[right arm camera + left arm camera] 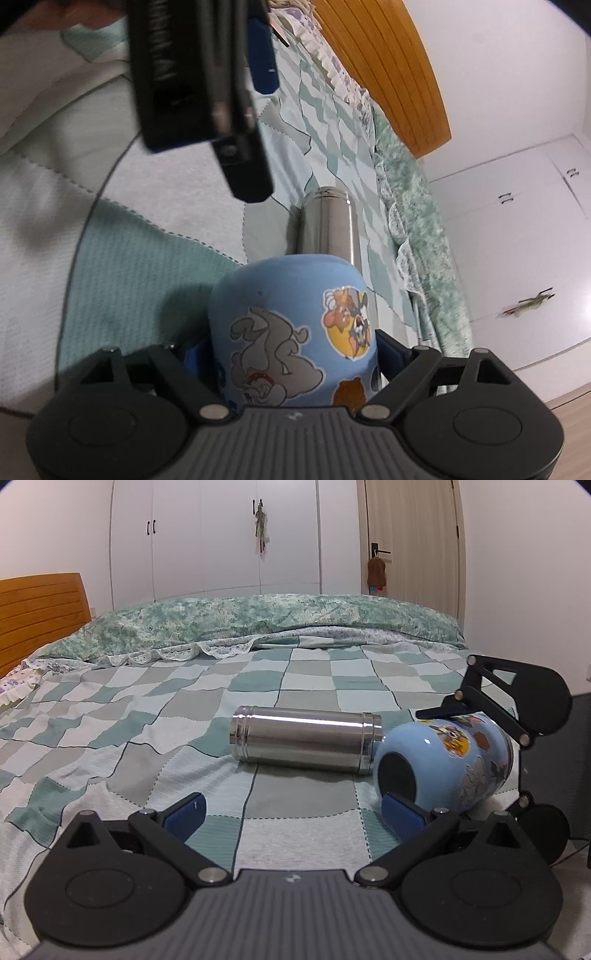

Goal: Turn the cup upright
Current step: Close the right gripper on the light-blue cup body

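The blue cup [295, 328] is clamped between the blue pads of the right gripper [295, 354], tipped on its side with its base toward the left gripper [291, 808], whose jaws are spread wide with nothing between them. Cartoon stickers of a grey bulldog, a cat and a mouse are seen on the cup; no writing can be read. Just beyond it, a steel flask [306, 738] is laid on its side on the checked quilt [147, 709]. A wardrobe [214, 535] is seen farthest back.
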### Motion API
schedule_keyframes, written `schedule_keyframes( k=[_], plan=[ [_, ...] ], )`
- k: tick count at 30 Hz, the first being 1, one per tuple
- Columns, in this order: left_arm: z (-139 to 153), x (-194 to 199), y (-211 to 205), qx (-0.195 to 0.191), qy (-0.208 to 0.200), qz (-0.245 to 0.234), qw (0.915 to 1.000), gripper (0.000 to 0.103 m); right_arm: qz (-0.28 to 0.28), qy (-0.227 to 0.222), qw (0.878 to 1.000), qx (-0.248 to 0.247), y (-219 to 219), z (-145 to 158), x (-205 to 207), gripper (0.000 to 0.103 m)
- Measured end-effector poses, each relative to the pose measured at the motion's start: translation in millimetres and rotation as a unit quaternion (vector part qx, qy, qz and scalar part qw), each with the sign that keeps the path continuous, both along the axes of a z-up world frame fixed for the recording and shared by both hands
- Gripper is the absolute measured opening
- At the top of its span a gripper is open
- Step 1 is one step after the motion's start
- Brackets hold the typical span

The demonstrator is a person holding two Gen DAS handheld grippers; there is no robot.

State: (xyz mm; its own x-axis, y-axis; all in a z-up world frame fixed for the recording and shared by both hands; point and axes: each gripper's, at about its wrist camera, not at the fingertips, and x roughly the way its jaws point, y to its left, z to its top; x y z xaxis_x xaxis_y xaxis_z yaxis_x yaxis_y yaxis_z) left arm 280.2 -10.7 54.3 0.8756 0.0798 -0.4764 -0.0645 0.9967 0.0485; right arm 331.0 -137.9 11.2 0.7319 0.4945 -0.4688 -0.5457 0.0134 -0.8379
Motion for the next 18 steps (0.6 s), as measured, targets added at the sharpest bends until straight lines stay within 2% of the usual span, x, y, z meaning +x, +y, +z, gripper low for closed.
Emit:
schedule_keyframes(
  k=[11, 18],
  plan=[
    [17, -21, 4, -0.005, -0.02, -0.005, 0.9998, 0.103, -0.01, -0.029, 0.999, -0.006, -3, 11, -29, 0.086],
    [34, -65, 14, -0.007, -0.033, -0.011, 0.9994, 0.103, -0.019, -0.034, 0.999, 0.008, 9, 36, -78, 0.086]
  ],
)
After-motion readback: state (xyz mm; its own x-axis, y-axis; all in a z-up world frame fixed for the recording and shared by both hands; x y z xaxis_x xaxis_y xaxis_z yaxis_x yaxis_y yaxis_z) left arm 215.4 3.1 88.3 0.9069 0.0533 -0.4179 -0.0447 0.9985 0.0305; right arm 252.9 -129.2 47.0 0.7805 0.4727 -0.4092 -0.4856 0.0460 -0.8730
